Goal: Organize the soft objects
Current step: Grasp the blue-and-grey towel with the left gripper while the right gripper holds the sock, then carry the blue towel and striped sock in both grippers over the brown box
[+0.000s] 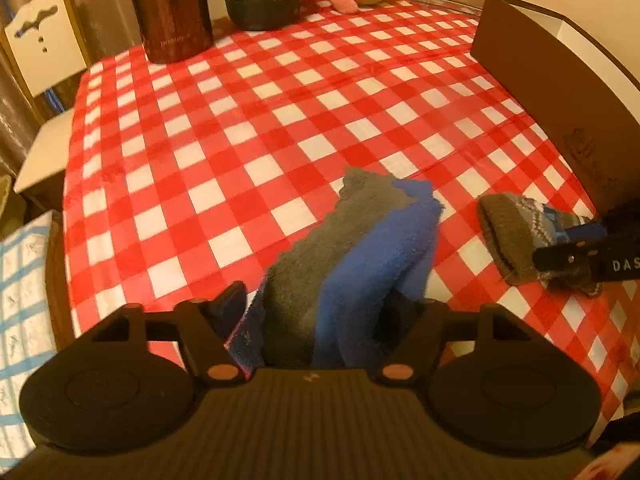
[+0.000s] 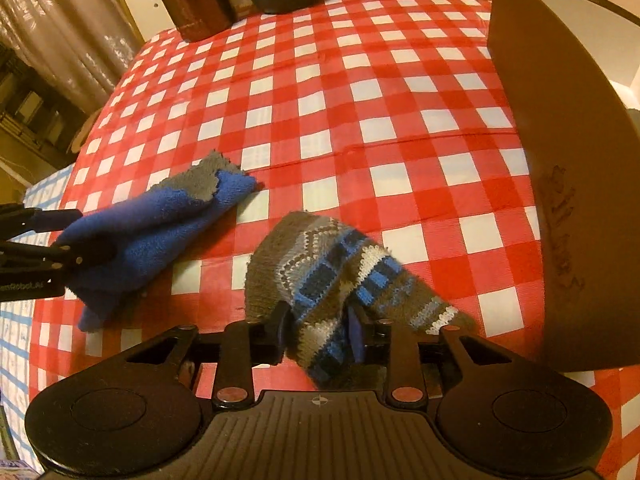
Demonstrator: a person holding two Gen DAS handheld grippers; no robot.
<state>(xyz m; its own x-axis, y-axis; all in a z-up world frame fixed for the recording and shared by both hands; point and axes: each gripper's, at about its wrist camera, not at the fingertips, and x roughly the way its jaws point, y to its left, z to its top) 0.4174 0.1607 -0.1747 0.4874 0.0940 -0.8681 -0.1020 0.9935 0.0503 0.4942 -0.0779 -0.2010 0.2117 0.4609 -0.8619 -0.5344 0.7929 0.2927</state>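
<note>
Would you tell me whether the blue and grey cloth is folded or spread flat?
Folded: the blue and grey cloth lies doubled in layers.

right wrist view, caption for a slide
Right gripper pinching a patterned knit sock on a red checked tablecloth.

White letters "DAS" stand on the right claw [image 1: 576, 258] at the frame edge, "Robot.AI" is partly legible on the left claw [image 2: 86, 252], and the script on the brown box [image 2: 560, 184] is unreadable.

left tool [image 1: 320, 304]: jaws spread wide, angled down | right tool [image 2: 320, 328]: jaws narrow, pinching, angled down
</note>
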